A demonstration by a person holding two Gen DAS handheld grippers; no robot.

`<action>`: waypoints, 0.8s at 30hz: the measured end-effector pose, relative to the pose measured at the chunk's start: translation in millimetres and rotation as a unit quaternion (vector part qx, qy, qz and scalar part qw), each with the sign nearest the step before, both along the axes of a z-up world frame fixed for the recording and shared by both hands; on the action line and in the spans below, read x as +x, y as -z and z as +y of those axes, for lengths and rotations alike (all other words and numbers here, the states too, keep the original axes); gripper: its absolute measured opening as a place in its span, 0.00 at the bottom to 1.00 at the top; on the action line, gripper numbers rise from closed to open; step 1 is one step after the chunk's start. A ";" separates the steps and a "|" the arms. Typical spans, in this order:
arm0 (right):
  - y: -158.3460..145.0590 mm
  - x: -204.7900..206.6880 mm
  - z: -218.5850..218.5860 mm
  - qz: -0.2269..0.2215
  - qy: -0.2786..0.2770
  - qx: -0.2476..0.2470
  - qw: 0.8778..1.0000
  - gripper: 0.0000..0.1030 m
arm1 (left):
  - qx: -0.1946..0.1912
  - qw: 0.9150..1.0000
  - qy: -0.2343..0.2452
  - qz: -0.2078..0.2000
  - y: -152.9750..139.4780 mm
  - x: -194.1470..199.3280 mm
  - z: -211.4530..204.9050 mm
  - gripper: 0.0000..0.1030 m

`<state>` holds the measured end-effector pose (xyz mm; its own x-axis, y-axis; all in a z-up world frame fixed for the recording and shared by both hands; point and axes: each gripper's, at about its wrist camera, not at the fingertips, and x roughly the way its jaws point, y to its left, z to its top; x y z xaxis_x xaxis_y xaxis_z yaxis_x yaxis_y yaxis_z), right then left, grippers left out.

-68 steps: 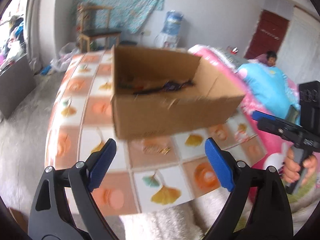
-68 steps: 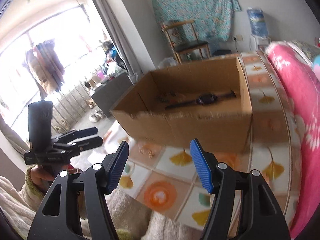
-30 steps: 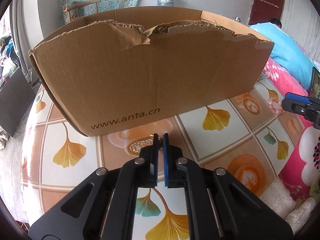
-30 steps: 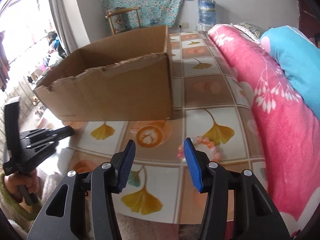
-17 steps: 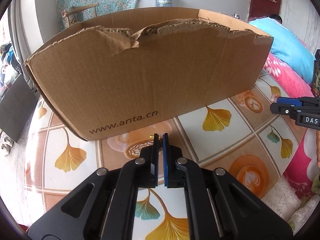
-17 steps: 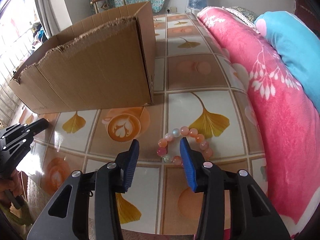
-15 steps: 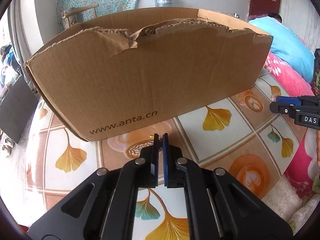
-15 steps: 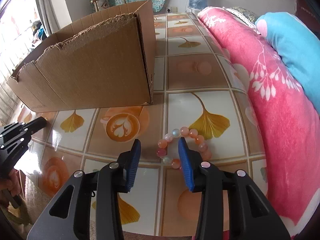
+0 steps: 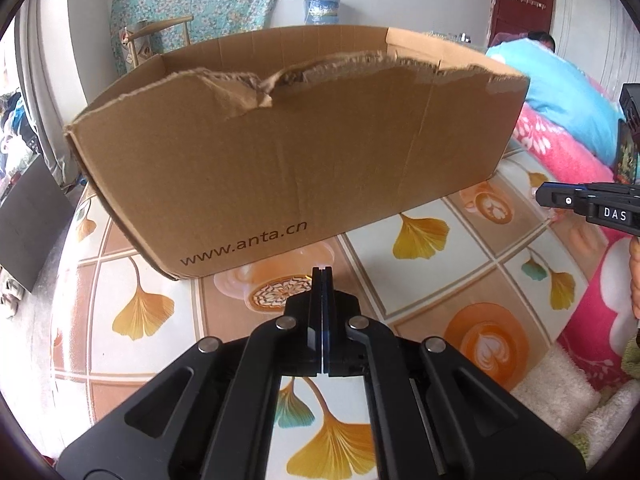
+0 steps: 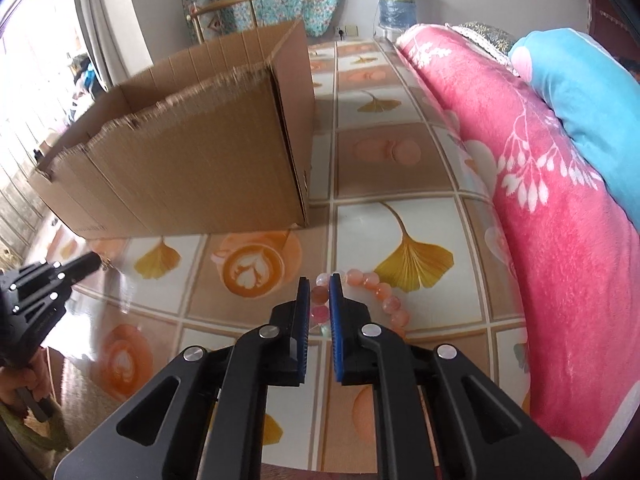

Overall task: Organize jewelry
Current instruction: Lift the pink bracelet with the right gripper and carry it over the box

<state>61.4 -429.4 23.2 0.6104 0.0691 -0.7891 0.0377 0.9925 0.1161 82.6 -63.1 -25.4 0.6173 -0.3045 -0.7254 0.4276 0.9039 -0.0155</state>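
One cardboard box [image 9: 288,152] on ginkgo-print tablecloth [image 10: 400,184], chair [image 10: 224,12] behind

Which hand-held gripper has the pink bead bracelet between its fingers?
The right hand-held gripper: its blue pads have just closed onto the pink bead bracelet. The left hand-held gripper, beside the brown cardboard box, is shut with no bracelet.
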 end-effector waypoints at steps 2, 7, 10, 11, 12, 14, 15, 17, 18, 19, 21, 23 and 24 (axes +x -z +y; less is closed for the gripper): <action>-5.9 -3.3 -2.2 -0.007 -0.001 0.016 1.000 0.10 | -0.007 1.000 -0.003 -0.003 -5.5 -3.9 5.7 0.00; -16.7 -11.3 -9.2 -0.021 -0.003 0.043 0.999 0.10 | -0.021 1.000 -0.014 -0.009 -18.1 -12.1 18.7 0.00; -22.2 -14.7 -13.3 -0.029 -0.005 0.059 0.998 0.10 | -0.026 0.999 -0.018 -0.012 -24.9 -15.5 23.8 0.00; -24.4 -16.1 -14.4 -0.031 -0.006 0.068 0.997 0.10 | -0.029 0.999 -0.020 -0.014 -28.0 -16.9 25.4 0.00; -26.8 -17.4 -15.5 -0.033 -0.008 0.080 0.996 0.10 | -0.032 0.999 -0.020 -0.015 -30.5 -18.1 26.8 0.00; -32.9 -20.5 -16.8 -0.039 -0.012 0.103 0.994 0.10 | -0.038 0.999 -0.022 -0.021 -37.0 -21.5 29.6 0.00; -35.7 -21.4 -17.1 -0.042 -0.014 0.112 0.993 0.10 | -0.040 0.999 -0.022 -0.026 -41.9 -23.8 31.7 0.00; -45.4 -23.9 -18.3 -0.053 -0.020 0.130 0.990 0.10 | -0.043 0.998 -0.021 -0.035 -50.2 -27.3 33.6 0.00; -49.9 -25.0 -18.3 -0.058 -0.023 0.136 0.989 0.10 | -0.045 0.998 -0.020 -0.040 -55.7 -29.2 34.2 0.00; -54.6 -25.8 -18.6 -0.064 -0.026 0.141 0.988 0.09 | -0.051 0.998 -0.018 -0.044 -60.5 -30.6 34.8 0.00; -66.0 -26.9 -17.0 -0.077 -0.033 0.149 0.985 0.10 | -0.061 0.997 -0.015 -0.052 -73.7 -33.6 38.2 0.00; -80.5 -27.4 -13.0 -0.092 -0.044 0.149 0.983 0.10 | -0.069 0.996 -0.010 -0.063 -87.5 -35.9 40.9 0.00; -85.9 -26.7 -10.9 -0.098 -0.050 0.150 0.983 0.10 | -0.074 0.995 -0.007 -0.069 -95.6 -37.1 42.2 0.00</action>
